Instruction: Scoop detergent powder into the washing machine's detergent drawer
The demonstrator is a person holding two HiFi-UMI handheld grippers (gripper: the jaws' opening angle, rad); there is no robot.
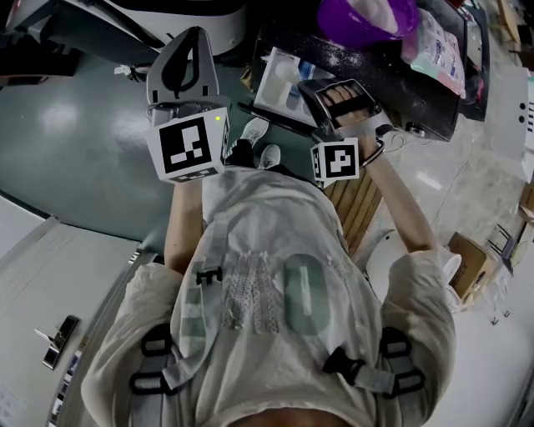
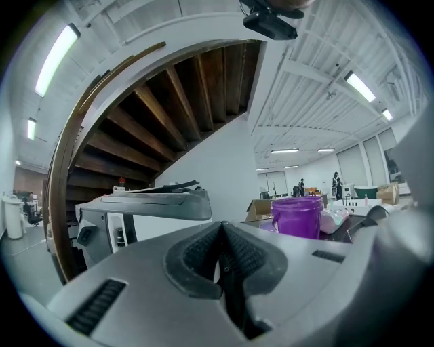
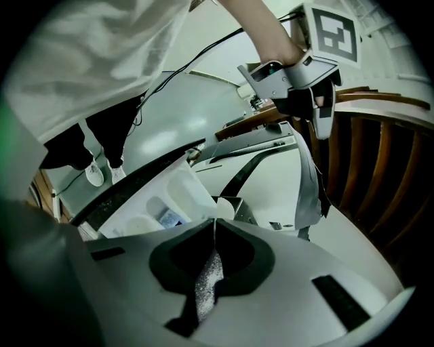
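Standing over a pulled-out detergent drawer (image 1: 279,79): one person in a pale shirt, a hand-held gripper in each hand.

1. Right hand-held gripper (image 3: 214,225). Jaws pressed together on a thin white scoop (image 3: 205,288) (seen edge-on, its gripped part speckled with powder). The scoop's rounded end pokes just past the jaw tips, above the drawer. From the head view this gripper sits just beside the drawer's right side.

2. Left hand-held gripper (image 2: 222,234). Jaws closed pad against pad, holding nothing. It is held up to the left of the drawer, over the grey-green floor (image 1: 75,150), and points level across the room.

3. Detergent drawer. White and open, with several compartments, one showing a blue insert. It lies between the two grippers in the head view.

4. Purple bucket (image 1: 367,18). It stands upright on a dark worktop (image 1: 400,83) dusted with white powder, beyond the drawer. White contents show at its mouth.

5. Pale printed bag (image 1: 435,46). It lies on the same worktop, just beside the bucket.

6. White shoes (image 1: 254,131). They are on the floor near the drawer's front.
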